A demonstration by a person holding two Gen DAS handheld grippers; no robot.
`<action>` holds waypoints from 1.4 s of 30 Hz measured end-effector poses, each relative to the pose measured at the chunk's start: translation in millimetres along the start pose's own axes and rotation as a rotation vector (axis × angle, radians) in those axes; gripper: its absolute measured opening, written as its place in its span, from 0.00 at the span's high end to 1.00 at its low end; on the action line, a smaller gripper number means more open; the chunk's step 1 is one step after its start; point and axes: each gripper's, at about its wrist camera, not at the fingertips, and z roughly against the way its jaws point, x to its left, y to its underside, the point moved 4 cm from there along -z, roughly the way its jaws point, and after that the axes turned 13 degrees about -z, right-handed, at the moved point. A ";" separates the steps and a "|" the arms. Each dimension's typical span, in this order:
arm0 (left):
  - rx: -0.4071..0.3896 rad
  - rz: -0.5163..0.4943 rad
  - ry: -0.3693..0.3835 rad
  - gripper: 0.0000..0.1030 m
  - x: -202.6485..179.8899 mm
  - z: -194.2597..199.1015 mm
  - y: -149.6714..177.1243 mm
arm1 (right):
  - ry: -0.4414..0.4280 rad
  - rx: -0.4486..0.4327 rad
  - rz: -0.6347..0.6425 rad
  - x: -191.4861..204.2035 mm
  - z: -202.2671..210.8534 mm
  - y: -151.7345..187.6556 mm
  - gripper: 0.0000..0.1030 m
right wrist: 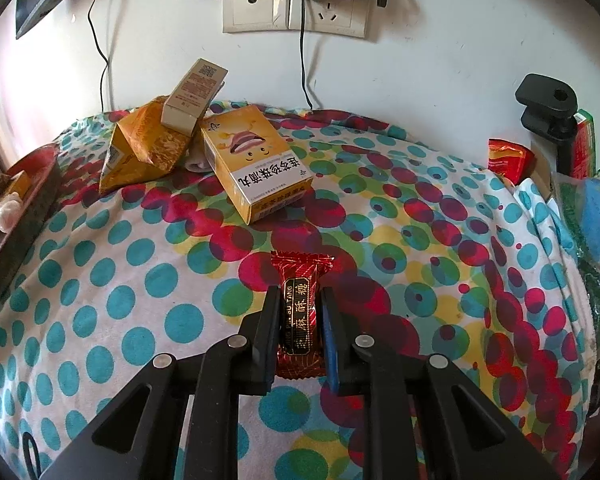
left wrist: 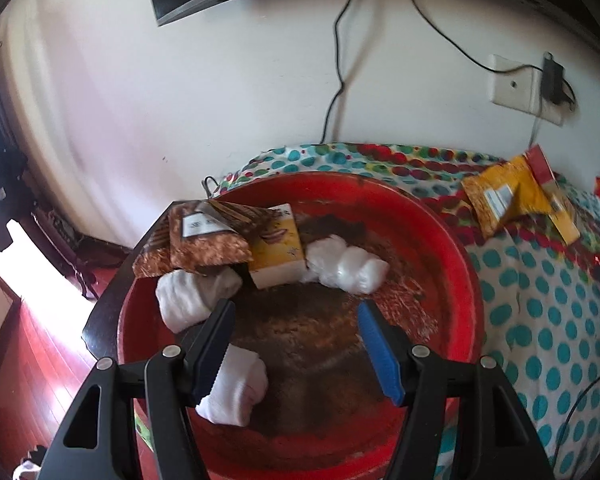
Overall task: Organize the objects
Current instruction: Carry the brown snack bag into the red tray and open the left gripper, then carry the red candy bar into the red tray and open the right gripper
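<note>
My left gripper (left wrist: pixel 296 316) hangs open over a red basin (left wrist: pixel 456 248) with nothing between its fingers. In the basin lie brown foil packets (left wrist: pixel 204 240), a yellow box (left wrist: pixel 278 252), a clear bag of white pieces (left wrist: pixel 348 264) and rolled white socks (left wrist: pixel 192 296), one (left wrist: pixel 236 392) just behind the left finger. My right gripper (right wrist: pixel 300 290) is shut on a red candy packet (right wrist: pixel 302 280) that lies on the dotted cloth (right wrist: pixel 140 264). Farther back are a yellow medicine box (right wrist: pixel 256 160), a yellow foil packet (right wrist: pixel 144 152) and a beige box (right wrist: pixel 192 96) leaning on it.
The basin's edge (right wrist: pixel 32 184) shows at the left of the right wrist view. A black clamp (right wrist: pixel 548 116), red snack packs (right wrist: pixel 508 160) and a blue-green bag (right wrist: pixel 596 216) crowd the right edge. Wall sockets (right wrist: pixel 296 4) and cables hang behind. A yellow packet (left wrist: pixel 508 200) lies right of the basin.
</note>
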 end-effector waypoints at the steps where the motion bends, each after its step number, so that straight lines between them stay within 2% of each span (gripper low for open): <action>1: 0.000 -0.002 0.003 0.36 -2.0 -0.3 2.4 | 0.006 0.001 0.003 0.1 -0.4 -0.1 0.82; 5: 0.002 0.011 0.029 0.36 -1.8 -2.3 10.5 | 0.052 -0.019 0.019 1.8 1.6 0.7 0.82; 9: -0.013 0.027 0.026 0.36 8.2 -0.3 18.2 | 0.052 -0.012 -0.011 11.1 9.6 4.4 0.82; 15: -0.025 0.074 0.043 0.37 27.7 1.4 24.6 | 0.064 -0.028 0.088 63.3 26.9 0.7 0.82; 18: -0.045 0.088 0.053 0.36 34.5 5.1 25.2 | 0.041 -0.038 0.119 93.6 36.7 -4.9 0.82; 23: -0.030 0.109 0.072 0.36 42.6 1.6 27.6 | -0.005 -0.046 0.182 148.0 51.1 -8.7 0.82; 28: -0.039 0.136 0.062 0.36 56.3 4.7 27.7 | -0.058 -0.048 0.250 196.8 61.3 -5.4 0.82; 42: -0.025 0.223 0.023 0.36 98.5 -4.2 36.3 | -0.214 0.002 0.324 299.7 71.1 16.8 0.82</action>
